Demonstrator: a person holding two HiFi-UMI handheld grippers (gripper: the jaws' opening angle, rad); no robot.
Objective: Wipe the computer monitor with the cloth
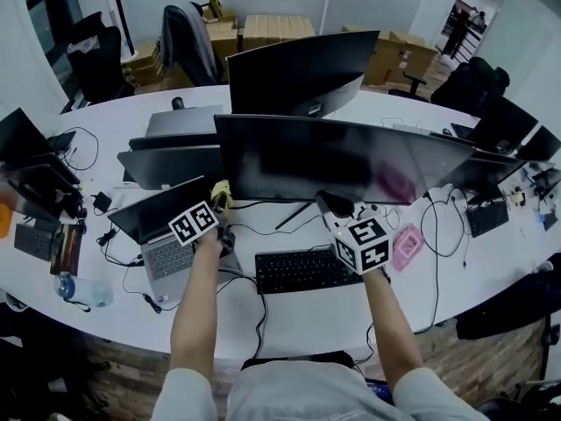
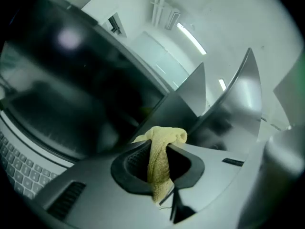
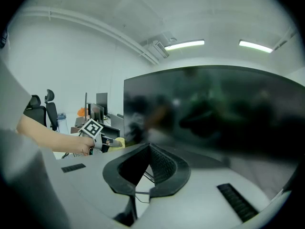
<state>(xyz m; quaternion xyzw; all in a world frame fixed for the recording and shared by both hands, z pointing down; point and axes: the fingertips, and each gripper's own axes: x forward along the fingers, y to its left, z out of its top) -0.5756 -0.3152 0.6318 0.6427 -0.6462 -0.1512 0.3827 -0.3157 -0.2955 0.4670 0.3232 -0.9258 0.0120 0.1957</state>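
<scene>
Nearest the person, two forearms reach out over the curved white desk (image 1: 289, 323), one on each side of the flat black keyboard (image 1: 302, 270). The left gripper (image 2: 161, 165) has its jaws pressed onto a small yellow knitted cloth (image 2: 160, 149) with a fold bunched above the tips, presumably so that soft fabric rather than plastic meets the glass. It hovers above the open silver laptop (image 1: 162, 231), just off the lower left corner of the wide black curved monitor (image 1: 342, 160), and as far as I can judge is not yet touching it. The right gripper (image 3: 147, 151) has its jaws brought together on nothing and sits low before the middle of the screen, probably just kept clear of the wiping. Counted: two grippers, one cloth, one keyboard, one laptop and one monitor to wipe. A second large black monitor (image 1: 302, 73) stands behind it, and the further screens on either side overlap too much to count.
</scene>
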